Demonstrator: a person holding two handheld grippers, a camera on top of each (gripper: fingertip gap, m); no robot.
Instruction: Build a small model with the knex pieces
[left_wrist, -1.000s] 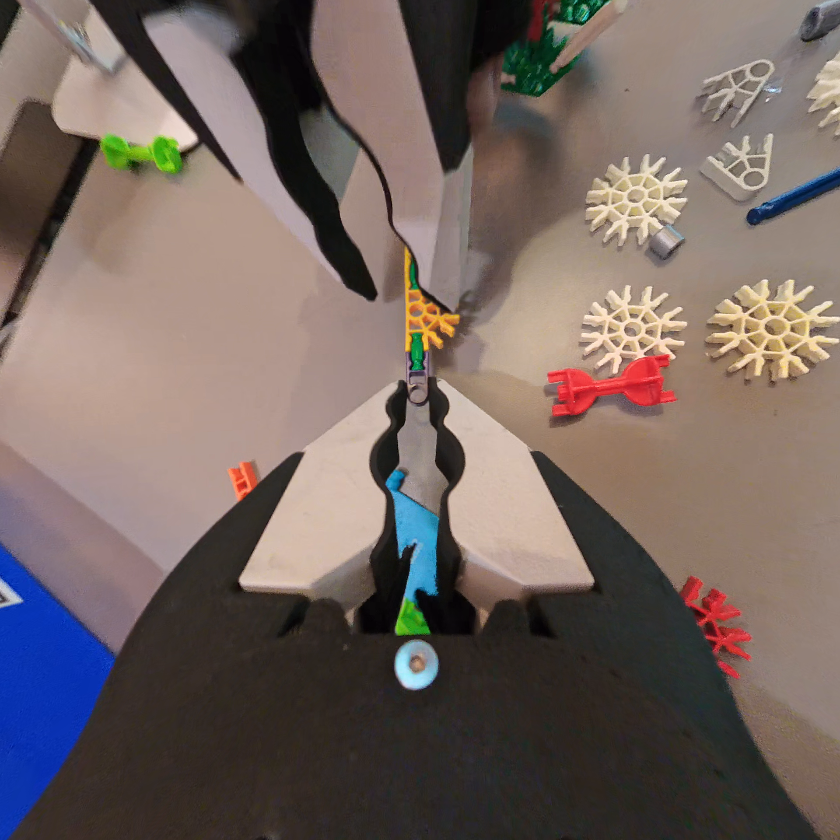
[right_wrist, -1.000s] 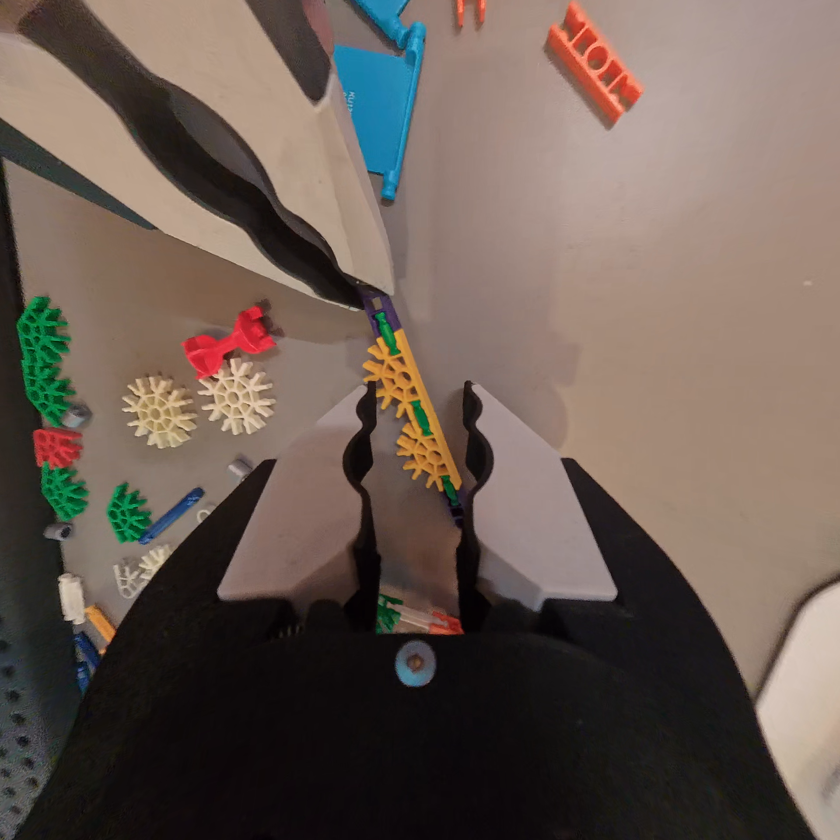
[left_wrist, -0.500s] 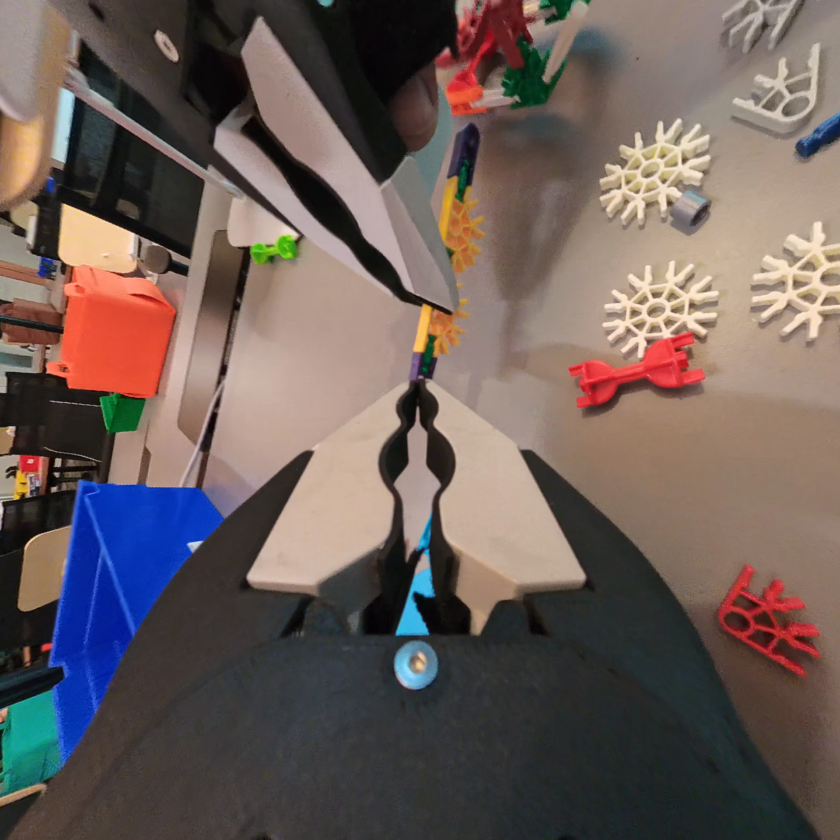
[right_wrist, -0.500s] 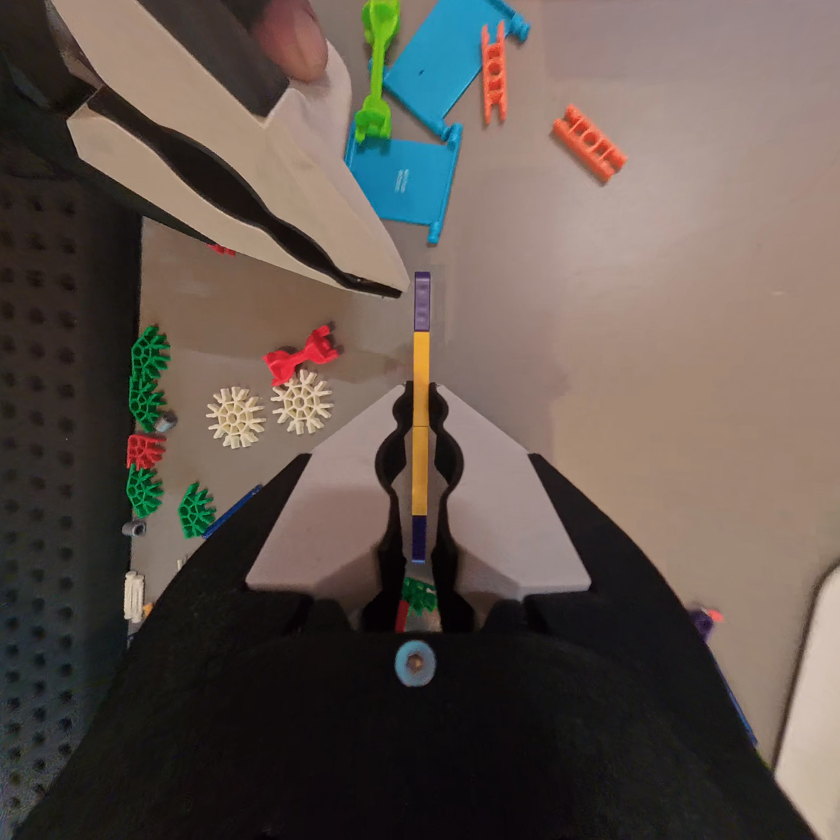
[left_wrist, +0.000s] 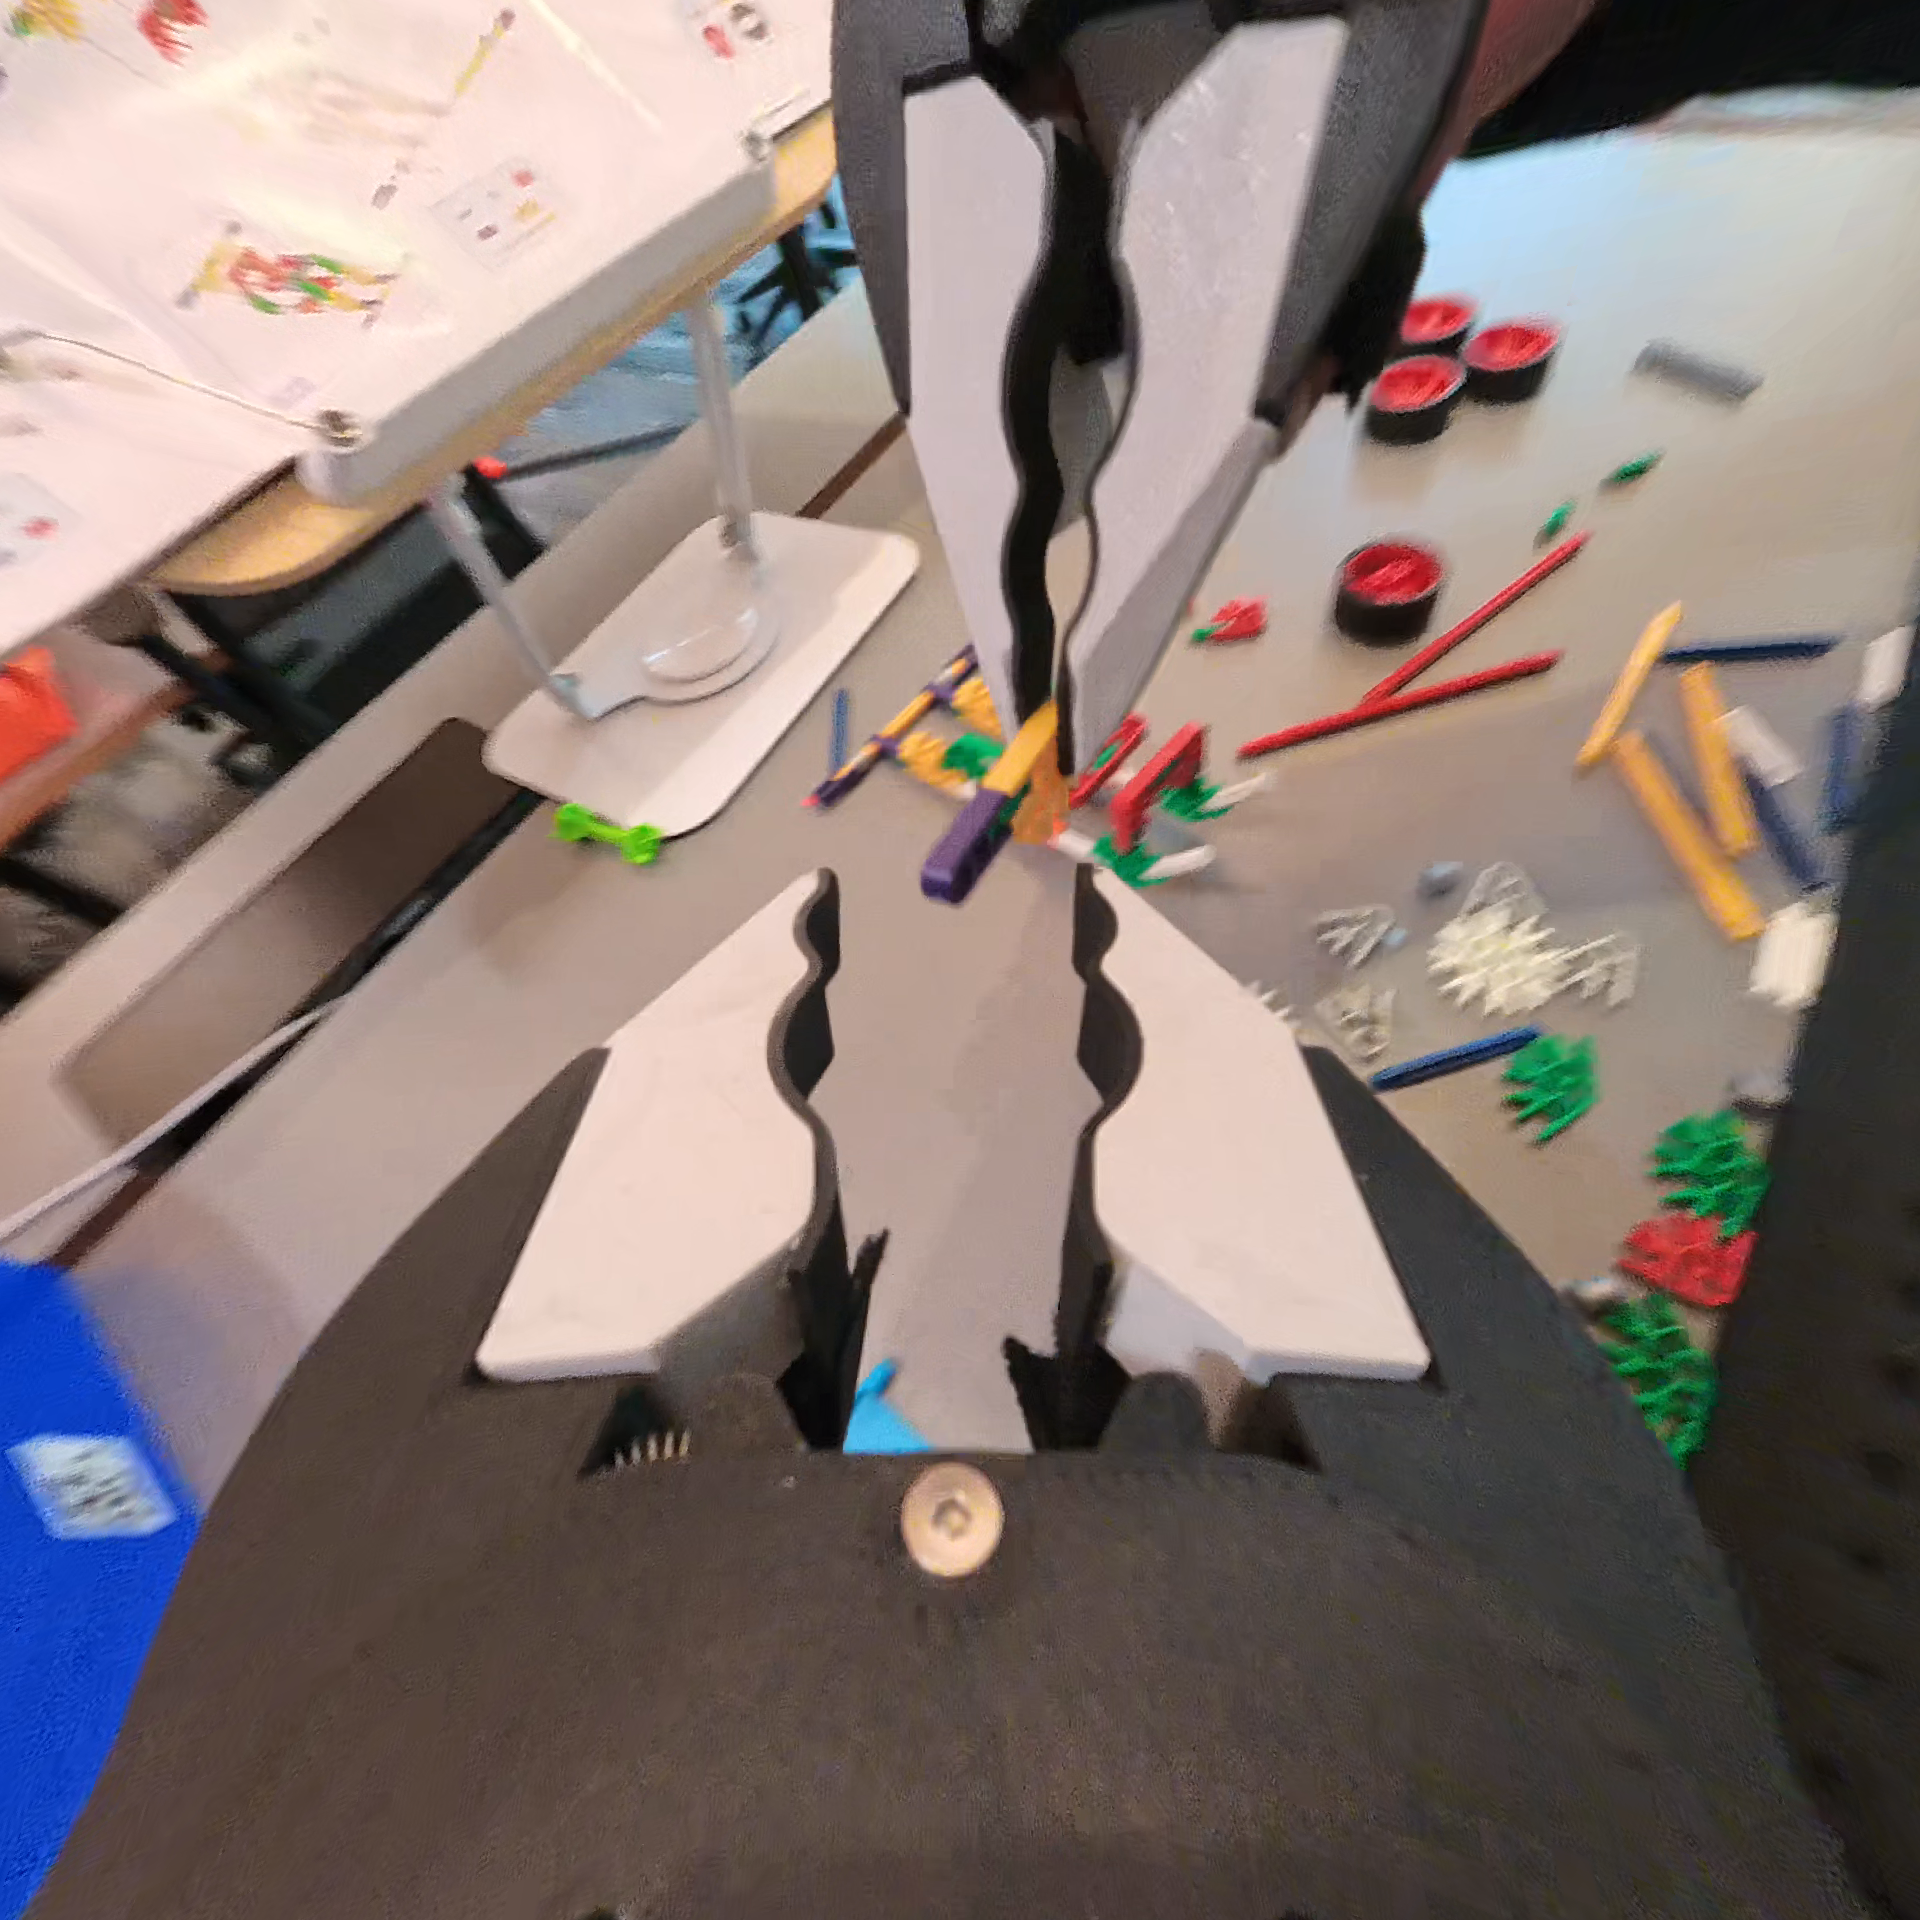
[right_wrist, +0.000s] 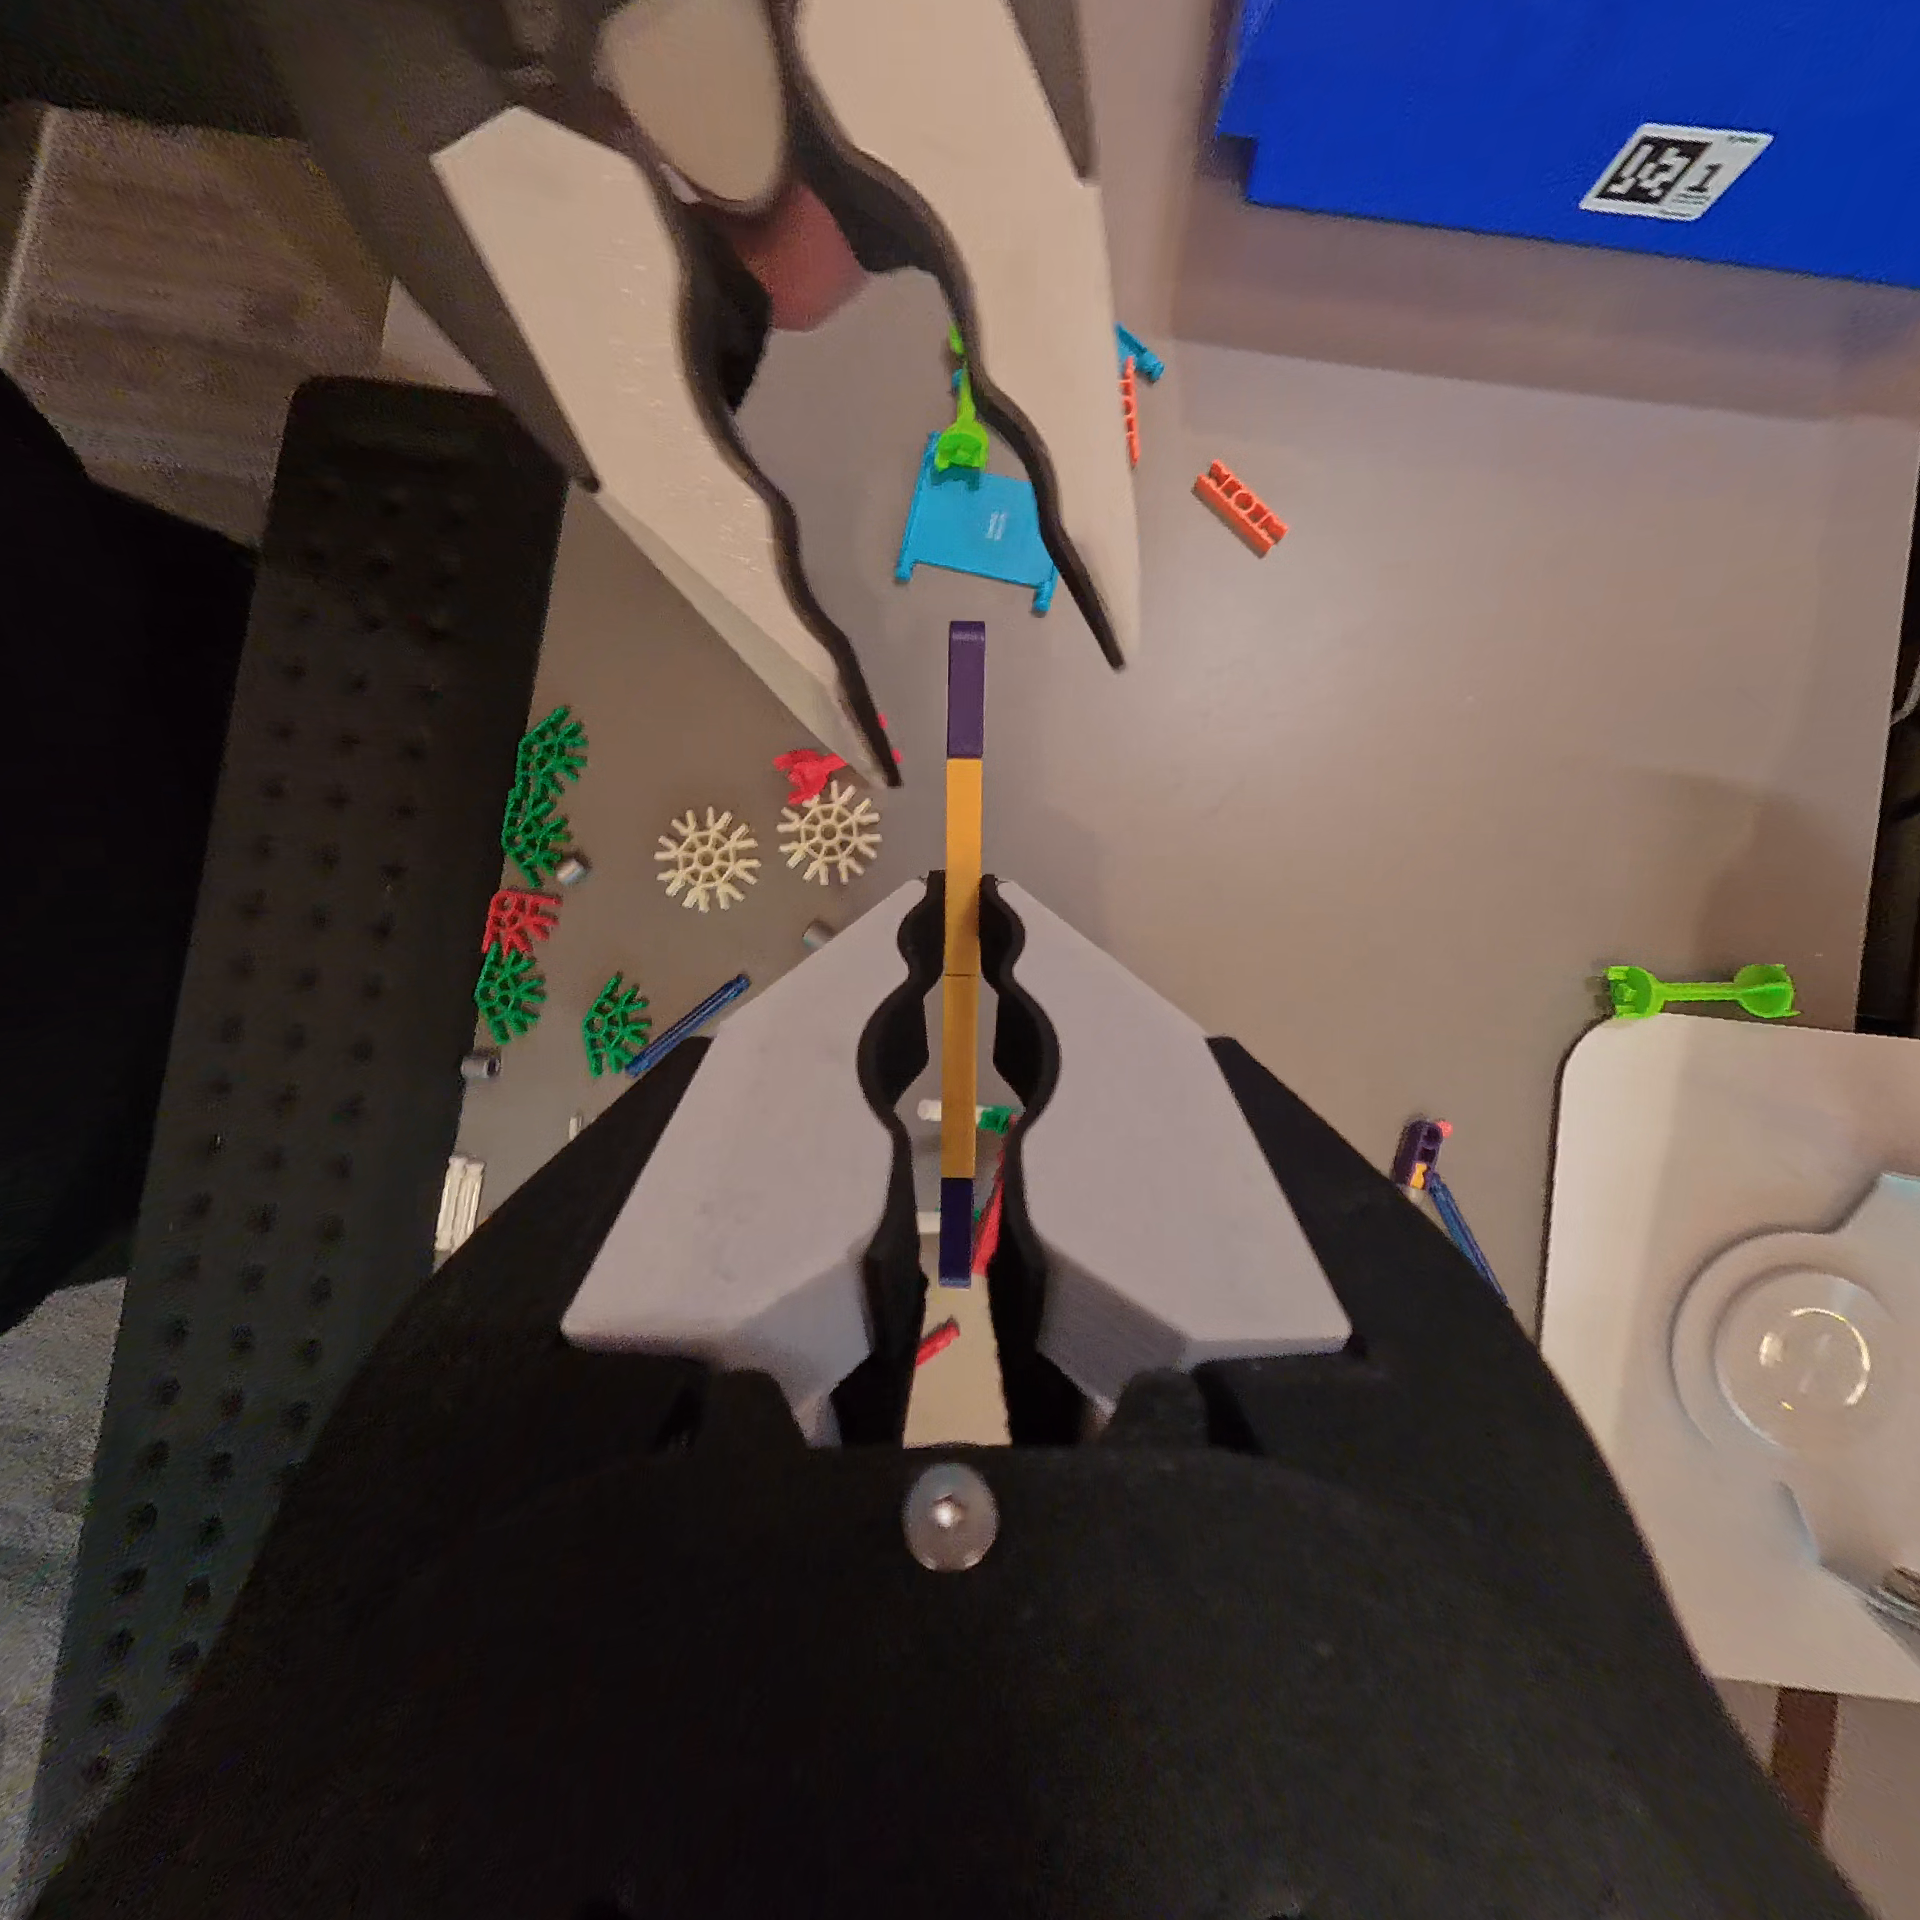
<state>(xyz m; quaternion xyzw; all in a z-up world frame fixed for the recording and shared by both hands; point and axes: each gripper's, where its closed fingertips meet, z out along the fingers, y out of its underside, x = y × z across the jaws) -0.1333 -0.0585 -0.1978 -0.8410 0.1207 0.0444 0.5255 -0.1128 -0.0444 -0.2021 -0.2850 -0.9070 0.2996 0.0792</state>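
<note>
Yellow-and-purple strip (right_wrist: 964, 831): my right claw (right_wrist: 961, 883) is clamping it edge-on, holding it above the table (right_wrist: 1455, 779) middle. My left claw (left_wrist: 951, 883) is hanging wide open and empty. Its tips are flanking the strip's purple end without touching it.

The left wrist view is smeared: the pale connector pieces (left_wrist: 1496, 951) on the desk (left_wrist: 1351, 831) blur together. The blue bin (right_wrist: 1558, 114) runs off the top edge. A blue panel (left_wrist: 883, 1418) peeks out behind the left gripper (left_wrist: 951, 883), mostly hidden.
</note>
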